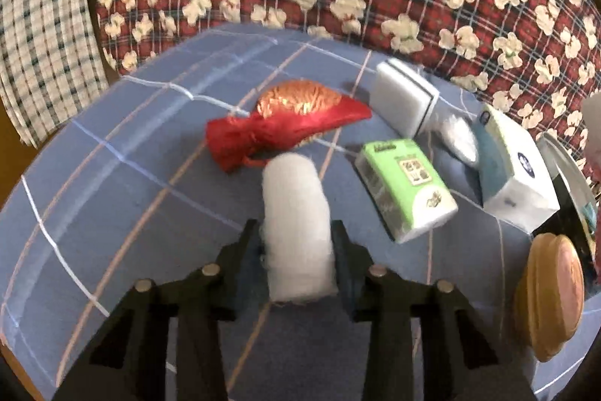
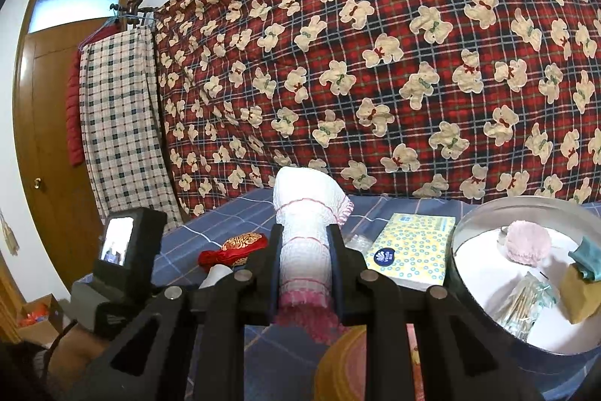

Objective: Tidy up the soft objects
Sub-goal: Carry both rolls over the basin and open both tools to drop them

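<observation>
My left gripper [image 1: 296, 235] is shut on a white cotton roll [image 1: 296, 224], held above the blue checked sheet [image 1: 112, 183]. Just beyond the roll lies a red and gold satin pouch [image 1: 285, 123], which also shows in the right wrist view as the pouch [image 2: 234, 248]. My right gripper [image 2: 305, 243] is shut on a white crinkled cloth with pink trim [image 2: 306, 235], which sticks up between the fingers. To its right stands a round metal tin [image 2: 488, 213] that holds a pink puff [image 2: 527, 245], a yellow and teal sponge [image 2: 582, 288] and a clear packet.
On the sheet lie a white sponge block [image 1: 405, 96], a green tissue pack [image 1: 405, 186], a blue and white tissue box [image 1: 514, 168] and a tan round lid [image 1: 548, 295]. A red bear-print quilt [image 2: 375, 44] rises behind. A door and hanging checked cloth [image 2: 120, 123] stand at left.
</observation>
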The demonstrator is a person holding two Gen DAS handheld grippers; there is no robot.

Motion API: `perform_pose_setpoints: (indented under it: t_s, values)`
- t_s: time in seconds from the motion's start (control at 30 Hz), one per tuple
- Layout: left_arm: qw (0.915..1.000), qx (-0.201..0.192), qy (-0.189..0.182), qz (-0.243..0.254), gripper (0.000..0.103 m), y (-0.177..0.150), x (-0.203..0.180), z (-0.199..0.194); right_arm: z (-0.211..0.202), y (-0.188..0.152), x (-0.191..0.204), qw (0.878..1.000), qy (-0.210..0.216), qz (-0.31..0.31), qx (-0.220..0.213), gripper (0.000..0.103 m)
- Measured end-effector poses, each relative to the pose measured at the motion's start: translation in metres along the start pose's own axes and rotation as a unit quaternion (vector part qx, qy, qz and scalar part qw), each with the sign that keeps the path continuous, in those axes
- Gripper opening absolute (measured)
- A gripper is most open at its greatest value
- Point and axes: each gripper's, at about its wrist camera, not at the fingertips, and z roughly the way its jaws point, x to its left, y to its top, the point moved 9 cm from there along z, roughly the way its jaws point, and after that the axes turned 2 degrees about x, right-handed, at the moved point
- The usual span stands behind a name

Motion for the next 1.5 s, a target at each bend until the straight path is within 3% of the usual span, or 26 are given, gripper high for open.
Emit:
perform_pose_setpoints:
  t_s: [0.17, 0.47, 0.77, 0.97, 1.3, 1.5]
  values:
    - [0.999, -0.01, -0.027, -0.033, 0.03, 0.0, 0.006, -0.004, -0.001, 0.0, -0.002, 1.0, 0.001, 0.008, 0.002, 0.024]
    - [0.9935, -0.106, -0.035, -0.021, 0.029, 0.018, -0.01, -0.049, -0.008, 0.004, -0.009, 1.0, -0.002, 0.005, -0.012, 0.024]
    - [0.9842, -0.152, -0.073, 0.055, 0.029, 0.024, -0.08, -0.076, -0.024, 0.007, -0.034, 0.999, -0.018, 0.015, -0.029, 0.024]
    - [0.9788, -0.156, -0.097, 0.092, 0.03, 0.02, -0.129, -0.077, -0.034, 0.011, -0.06, 0.998, -0.041, 0.025, -0.039, 0.024]
    - [0.9657, -0.163, -0.15, 0.135, 0.03, 0.011, -0.206, -0.084, -0.058, 0.017, -0.124, 0.993, -0.104, 0.034, -0.053, 0.024]
    - [0.9522, -0.173, -0.184, 0.172, 0.03, 0.004, -0.261, -0.094, -0.078, 0.02, -0.176, 0.985, -0.151, 0.055, -0.06, 0.024]
